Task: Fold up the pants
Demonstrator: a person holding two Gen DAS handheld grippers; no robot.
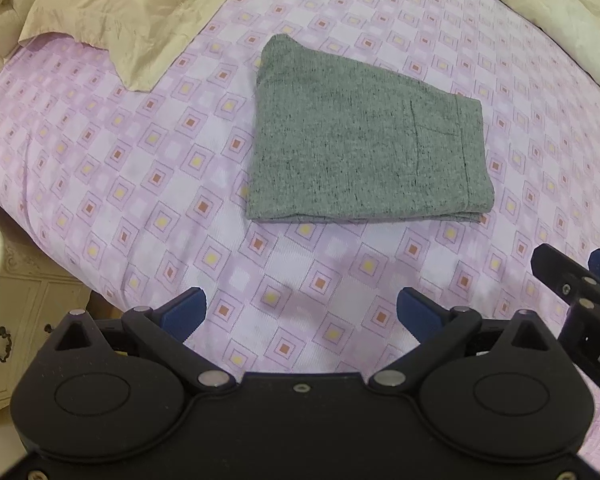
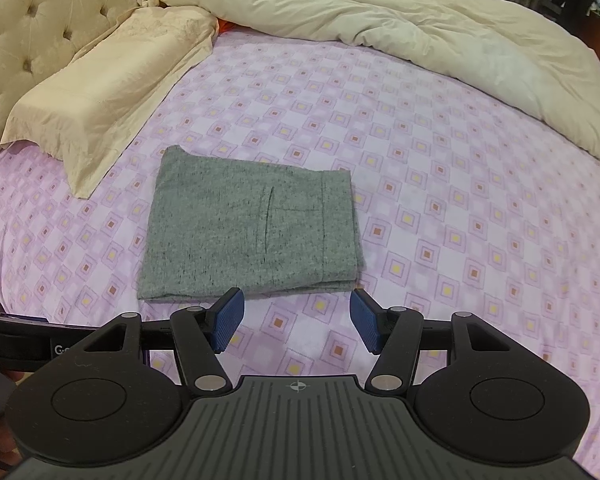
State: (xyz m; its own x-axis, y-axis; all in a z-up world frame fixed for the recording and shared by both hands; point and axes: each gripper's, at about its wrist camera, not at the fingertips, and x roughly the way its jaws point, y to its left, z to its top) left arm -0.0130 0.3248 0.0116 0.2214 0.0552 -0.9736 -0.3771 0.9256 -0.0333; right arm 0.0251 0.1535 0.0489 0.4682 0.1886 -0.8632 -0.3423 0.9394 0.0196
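Pants (image 1: 364, 140): heather grey-green knit, dark flecks. Already folded into a compact, roughly rectangular stack, several layers visible at the near edge. Lying flat on the bed, mid-sheet, nothing touching them. Top face shows a stitched pocket outline and a seam band along the right side. Far-left corner tapers, so the outline is slightly trapezoidal. Surface smooth, no loose legs sticking out.

Your left wrist camera looks steeply down at the bed (image 1: 112, 208), near its front edge, left of the folded pants (image 1: 364, 144). Your right wrist camera faces the pants (image 2: 252, 232) more squarely, reaching the headboard (image 2: 40, 12). Both share pants, pillow (image 1: 120, 20) and sheet.
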